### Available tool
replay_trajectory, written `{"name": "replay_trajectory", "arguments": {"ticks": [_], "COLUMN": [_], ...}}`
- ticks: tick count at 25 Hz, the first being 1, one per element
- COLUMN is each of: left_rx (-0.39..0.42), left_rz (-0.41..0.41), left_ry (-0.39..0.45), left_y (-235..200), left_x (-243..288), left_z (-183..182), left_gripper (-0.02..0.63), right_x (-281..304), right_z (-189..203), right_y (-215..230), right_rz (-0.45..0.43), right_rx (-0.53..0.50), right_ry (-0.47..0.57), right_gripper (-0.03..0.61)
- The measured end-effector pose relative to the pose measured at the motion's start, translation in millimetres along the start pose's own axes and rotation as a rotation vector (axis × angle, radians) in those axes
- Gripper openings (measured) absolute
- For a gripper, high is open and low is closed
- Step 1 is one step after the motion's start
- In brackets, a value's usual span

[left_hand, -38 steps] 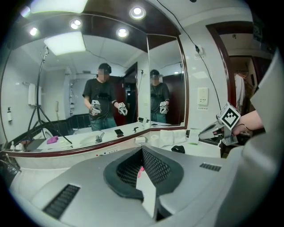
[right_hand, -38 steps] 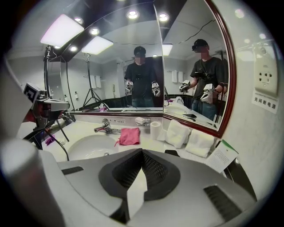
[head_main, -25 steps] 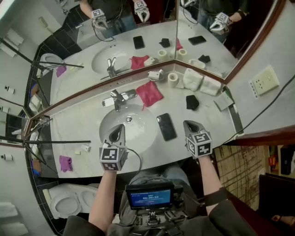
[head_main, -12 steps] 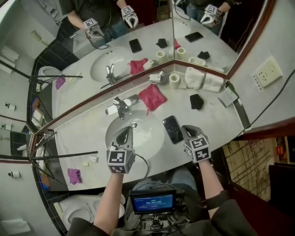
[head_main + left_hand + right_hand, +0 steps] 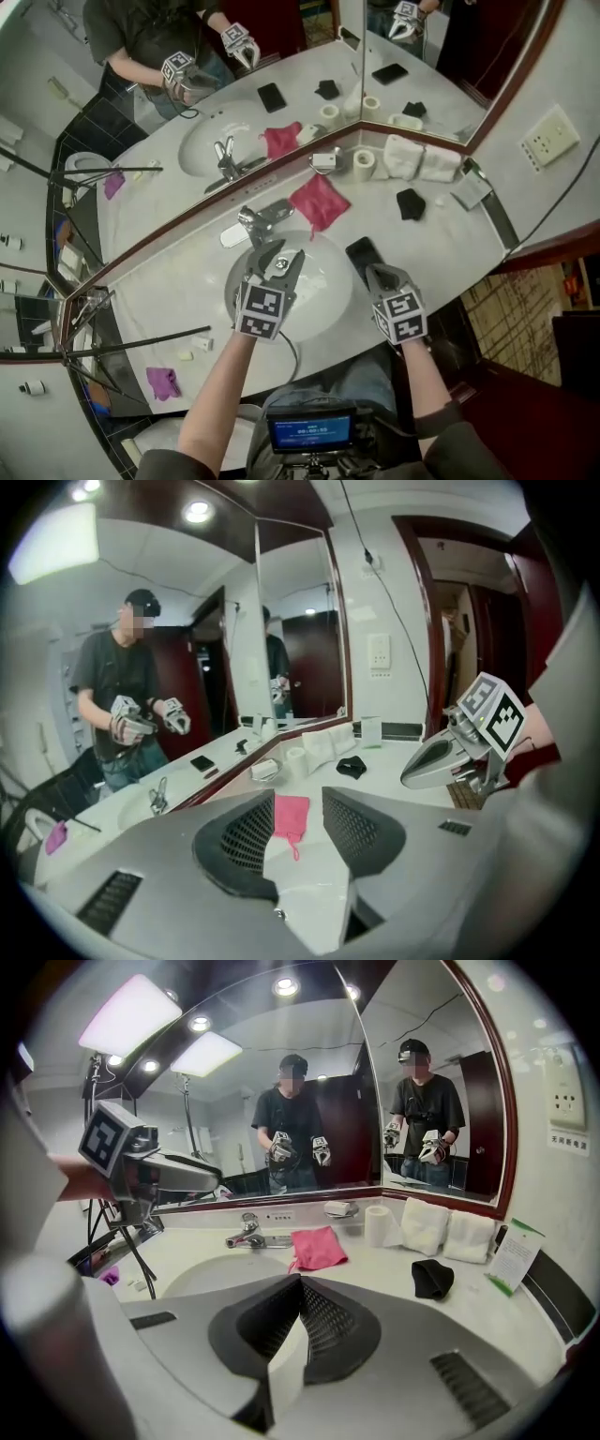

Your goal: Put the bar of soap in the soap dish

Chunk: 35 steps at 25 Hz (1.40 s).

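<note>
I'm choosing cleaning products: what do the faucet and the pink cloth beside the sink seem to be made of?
Faucet: likely chromed metal, glossy, with bright reflections. Pink cloth: soft fabric, matte and slightly rumpled; its weave is too small to tell.

White vanity counter (image 5: 164, 286), red-framed corner mirrors (image 5: 291, 42), recessed ceiling spotlights (image 5: 285, 986)

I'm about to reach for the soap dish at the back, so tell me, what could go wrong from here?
The black phone lies at the tip of the shut right tool, beside the basin; a forward sweep could knock it in. The soap dish sits at the back behind the pink cloth, which the left tool, its jaws opening and empty, might snag.
</note>
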State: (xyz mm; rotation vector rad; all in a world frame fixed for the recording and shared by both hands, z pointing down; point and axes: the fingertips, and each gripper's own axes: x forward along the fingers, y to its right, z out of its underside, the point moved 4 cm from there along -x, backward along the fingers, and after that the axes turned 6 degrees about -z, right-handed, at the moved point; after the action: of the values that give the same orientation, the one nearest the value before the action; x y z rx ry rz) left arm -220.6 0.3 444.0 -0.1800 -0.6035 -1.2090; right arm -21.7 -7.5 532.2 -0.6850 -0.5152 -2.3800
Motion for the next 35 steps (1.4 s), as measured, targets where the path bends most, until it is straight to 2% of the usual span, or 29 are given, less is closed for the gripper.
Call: {"name": "replay_trajectory", "arguments": {"ticks": [3, 6, 9, 11, 16, 23, 29, 35], "left_rx": [0.121, 0.254, 0.331, 0.375, 0.511, 0.679, 0.731, 0.715], "left_rz": [0.063, 0.092, 0.114, 0.13, 0.173, 0.255, 0.293, 0.313], "left_ry": [-0.03, -0.06, -0.078, -0.095, -0.155, -0.266, -0.352, -0.408], "left_y": [-2.9, -9.5, -16.8, -22.4, -32.7, -38.0, -42.9, -45.1], "left_x": [43.2, 87.1, 127.8, 151.8, 205.8, 273.2, 315.5, 334.4], "left_z": [-10.2, -21.6, -32.6, -36.6, -39.2, -26.7, -11.7, -1.7], "left_gripper": [0.235, 0.286, 0.309, 0.353, 0.377, 0.377, 0.372, 0.344], "right_x": [9.6, 18.5, 26.1, 28.7, 28.2, 26.0, 28.1, 30.4], "right_z": [-5.2, -7.4, -5.7, -6.2, 4.9, 20.8, 20.5, 20.7], "right_y": [-5.7, -9.6, -12.6, -17.4, -12.4, 9.1, 22.2, 31.1], "right_rz": [0.002, -0.003, -0.019, -0.035, -0.039, -0.029, -0.019, -0.008], "right_rx": [-0.003, 0.001, 0.004, 0.019, 0.045, 0.062, 0.084, 0.102], "right_ry": [0.015, 0.027, 0.025, 0.023, 0.006, -0.014, 0.002, 0.008], "right_gripper": [0.017, 0.017, 0.017, 0.017, 0.017, 0.017, 0.017, 0.017]}}
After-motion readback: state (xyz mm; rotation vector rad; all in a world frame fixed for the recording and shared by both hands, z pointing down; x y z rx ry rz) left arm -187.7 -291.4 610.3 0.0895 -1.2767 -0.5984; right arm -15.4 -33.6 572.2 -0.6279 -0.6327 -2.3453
